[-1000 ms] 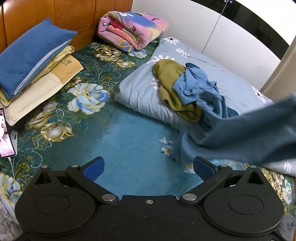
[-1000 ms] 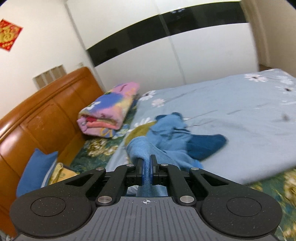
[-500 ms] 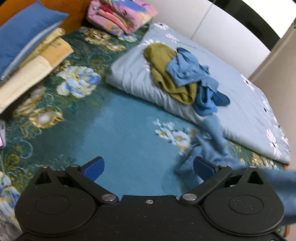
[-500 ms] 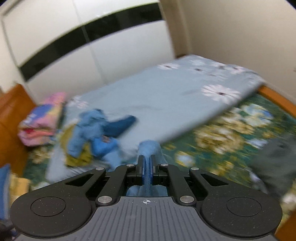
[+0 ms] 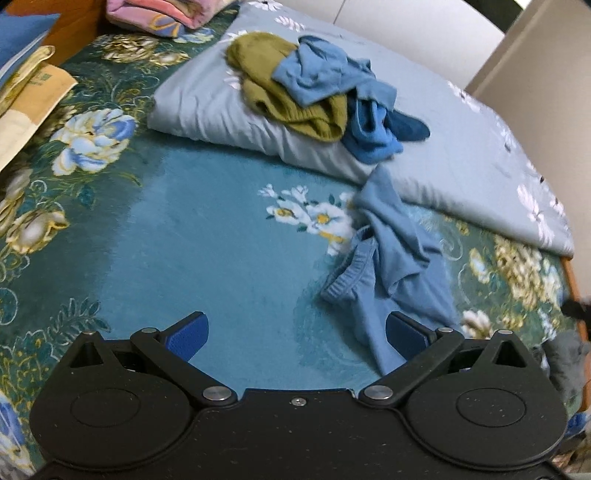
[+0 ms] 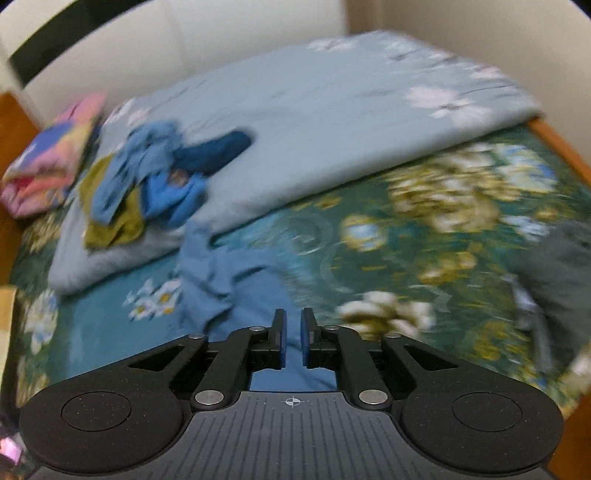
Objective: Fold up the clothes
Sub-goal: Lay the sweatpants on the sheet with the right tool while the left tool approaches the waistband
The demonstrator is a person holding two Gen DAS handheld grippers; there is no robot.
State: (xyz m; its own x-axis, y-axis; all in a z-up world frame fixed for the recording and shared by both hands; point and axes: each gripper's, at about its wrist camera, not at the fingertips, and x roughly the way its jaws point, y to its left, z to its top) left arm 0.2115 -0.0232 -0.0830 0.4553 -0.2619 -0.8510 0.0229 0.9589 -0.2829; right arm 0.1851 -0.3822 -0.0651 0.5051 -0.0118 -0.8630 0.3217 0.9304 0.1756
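Observation:
A light blue garment lies crumpled on the teal floral bedspread, and it also shows in the right wrist view. My left gripper is open and empty, just before the garment's near edge. My right gripper has its jaws a narrow gap apart with the garment lying under them; nothing looks pinched. A pile of clothes, olive and blue, sits on the folded grey-blue quilt.
A pink folded blanket lies by the wooden headboard. Pillows are stacked at the left. A grey garment lies at the right near the bed's wooden edge.
My right gripper carried the light blue garment from the pile down to the bedspread and opened slightly, letting it go. The left gripper swung right and stayed open.

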